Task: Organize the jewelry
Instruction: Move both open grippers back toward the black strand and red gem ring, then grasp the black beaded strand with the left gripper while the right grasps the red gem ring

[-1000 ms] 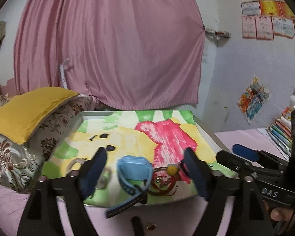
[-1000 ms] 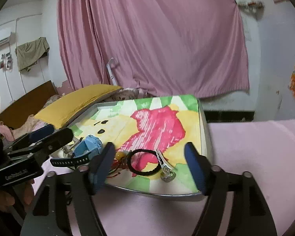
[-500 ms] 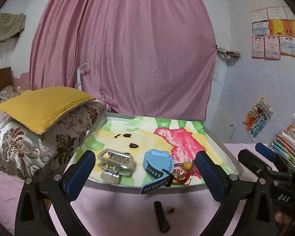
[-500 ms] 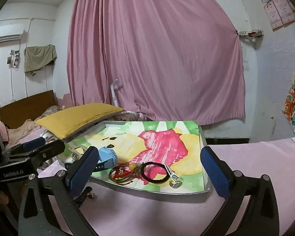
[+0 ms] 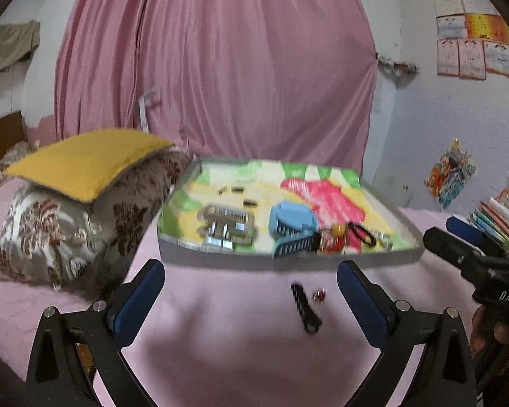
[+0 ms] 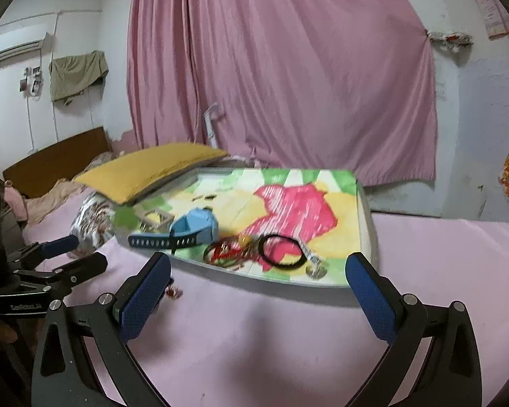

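A colourful cartoon-print tray (image 5: 288,259) (image 6: 366,210) lies on the pink bedspread. In it are a silver hair clip (image 5: 225,225), a blue watch (image 5: 290,224) (image 6: 193,227), red bangles (image 5: 331,242) (image 6: 225,252), a black hair ring (image 6: 281,249) and a small silver clip (image 6: 314,264). A black hair band (image 5: 305,307) and a small red earring (image 5: 319,294) (image 6: 171,292) lie on the bedspread in front of the tray. My left gripper (image 5: 251,300) is open and empty, short of the tray. My right gripper (image 6: 258,300) is open and empty too.
A yellow cushion (image 5: 85,161) on a patterned pillow (image 5: 61,234) sits left of the tray. A pink curtain (image 5: 220,61) hangs behind. Stacked books (image 5: 498,217) are at the right. The other gripper shows at each view's edge (image 5: 475,261) (image 6: 51,271).
Both grippers have pulled back from the tray and opened wider. The tray's items are left lying in it. The black hair band and red earring now show on the bedspread.
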Available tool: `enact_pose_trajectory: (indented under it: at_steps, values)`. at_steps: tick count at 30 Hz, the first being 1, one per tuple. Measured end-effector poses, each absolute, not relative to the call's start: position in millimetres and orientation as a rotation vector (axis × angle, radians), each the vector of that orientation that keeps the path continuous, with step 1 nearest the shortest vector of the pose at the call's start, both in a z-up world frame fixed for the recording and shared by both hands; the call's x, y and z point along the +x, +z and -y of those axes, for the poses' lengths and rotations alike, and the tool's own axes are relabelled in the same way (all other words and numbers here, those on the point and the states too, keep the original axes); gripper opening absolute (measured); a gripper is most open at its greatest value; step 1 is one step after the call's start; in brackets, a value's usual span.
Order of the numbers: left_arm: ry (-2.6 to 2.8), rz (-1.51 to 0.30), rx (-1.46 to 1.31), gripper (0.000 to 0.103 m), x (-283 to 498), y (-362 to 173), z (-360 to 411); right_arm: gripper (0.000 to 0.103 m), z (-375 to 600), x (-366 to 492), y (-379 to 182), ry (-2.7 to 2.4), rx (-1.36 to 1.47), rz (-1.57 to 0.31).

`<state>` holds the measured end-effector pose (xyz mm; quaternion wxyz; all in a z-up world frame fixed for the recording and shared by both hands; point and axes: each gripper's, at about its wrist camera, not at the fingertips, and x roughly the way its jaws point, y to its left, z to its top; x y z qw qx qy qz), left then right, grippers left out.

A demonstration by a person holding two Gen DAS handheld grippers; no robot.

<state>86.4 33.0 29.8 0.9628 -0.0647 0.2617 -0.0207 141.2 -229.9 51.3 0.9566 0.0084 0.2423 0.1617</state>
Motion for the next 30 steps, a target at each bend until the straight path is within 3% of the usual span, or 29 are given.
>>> enact_pose_trajectory:
  at_steps: [6,8,10,15,19,27,30]
  values:
    - [-0.058,-0.646,-0.171,0.102,90,10,-37,0.1,218,150,36,0.358,-0.056,-0.622]
    - [-0.07,-0.681,-0.189,0.102,93,4,-38,0.093,213,153,33,0.364,-0.075,-0.652]
    - [-0.081,-0.702,-0.196,0.093,94,1,-37,0.076,209,157,29,0.386,-0.1,-0.688]
    - [-0.117,-0.75,-0.172,0.081,97,-3,-27,0.06,201,165,18,0.441,-0.123,-0.776]
    - [-0.157,-0.784,-0.166,0.066,100,-6,-18,0.057,200,172,11,0.471,-0.109,-0.83]
    - [-0.182,-0.806,-0.113,0.047,110,-5,0,0.05,199,180,3,0.495,-0.087,-0.891]
    - [-0.172,-0.815,-0.073,0.035,115,-5,6,0.05,197,180,3,0.497,-0.085,-0.894]
